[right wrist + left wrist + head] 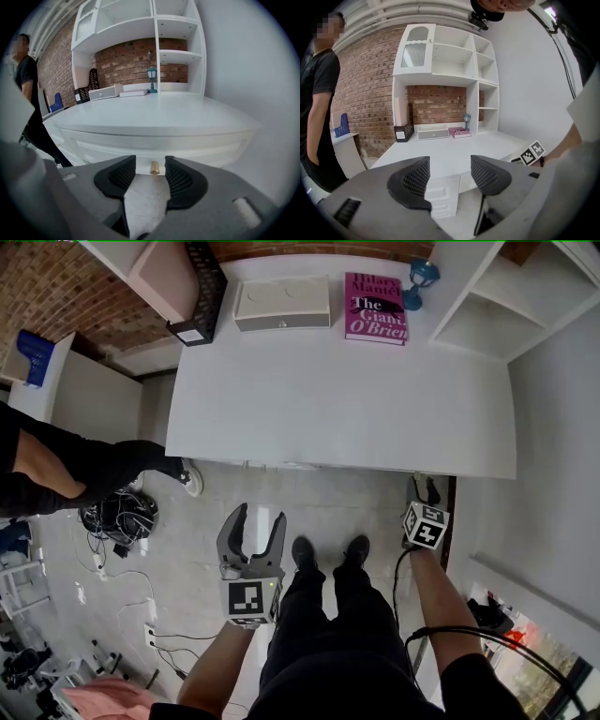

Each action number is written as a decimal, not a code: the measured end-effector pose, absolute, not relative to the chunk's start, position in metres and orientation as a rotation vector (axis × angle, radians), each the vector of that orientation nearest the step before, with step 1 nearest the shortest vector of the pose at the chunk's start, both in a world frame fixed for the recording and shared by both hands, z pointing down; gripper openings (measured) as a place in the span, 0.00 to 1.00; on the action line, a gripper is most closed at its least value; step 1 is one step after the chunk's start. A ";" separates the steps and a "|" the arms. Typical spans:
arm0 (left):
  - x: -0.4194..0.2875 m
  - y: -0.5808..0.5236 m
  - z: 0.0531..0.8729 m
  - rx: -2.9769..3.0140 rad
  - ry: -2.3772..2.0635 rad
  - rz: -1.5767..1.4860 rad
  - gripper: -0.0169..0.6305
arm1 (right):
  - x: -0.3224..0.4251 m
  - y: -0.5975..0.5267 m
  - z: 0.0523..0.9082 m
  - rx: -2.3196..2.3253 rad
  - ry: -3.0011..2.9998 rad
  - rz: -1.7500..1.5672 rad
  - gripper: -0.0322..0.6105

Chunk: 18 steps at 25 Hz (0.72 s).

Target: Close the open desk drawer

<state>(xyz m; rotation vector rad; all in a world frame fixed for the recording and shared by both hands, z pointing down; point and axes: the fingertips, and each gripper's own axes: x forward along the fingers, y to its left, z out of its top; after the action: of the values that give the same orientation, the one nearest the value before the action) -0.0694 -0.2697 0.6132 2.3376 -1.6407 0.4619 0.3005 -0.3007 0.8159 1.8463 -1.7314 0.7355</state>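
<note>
1. At the front right corner of the counter [337, 399], the right hand-held gripper [425, 489] is released, with its jaws apart on either side of a brass knob [154, 168].
2. The knob sticks out of the drawer [197, 152] front, just under the counter's edge.
3. The left hand-held gripper [260, 518] hangs released and grasps nothing, over open floor [328, 507] short of that edge.

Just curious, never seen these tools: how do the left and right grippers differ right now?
The left gripper hangs back over the floor; the right gripper is at the desk front. The left's jaws gape on nothing; the right's, set closer, flank a brass knob without touching it. Both are open.
</note>
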 end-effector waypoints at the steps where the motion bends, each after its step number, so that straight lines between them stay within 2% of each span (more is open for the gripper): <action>1: -0.068 -0.270 0.610 2.346 -1.640 0.454 0.44 | 0.299 -0.296 0.810 1.849 -1.738 0.723 0.36; 9: -0.067 -0.275 0.571 2.365 -1.671 0.396 0.44 | 0.273 -0.288 0.706 1.894 -1.918 0.538 0.34; 18: -0.067 -0.305 0.459 2.471 -1.780 0.167 0.44 | 0.250 -0.334 0.504 2.007 -2.206 0.148 0.34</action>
<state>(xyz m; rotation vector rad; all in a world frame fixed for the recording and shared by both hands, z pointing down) -0.0666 -0.3054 0.4589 2.4712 -1.7803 0.1665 0.2500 -0.3340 0.5040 2.0066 -2.2059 0.1478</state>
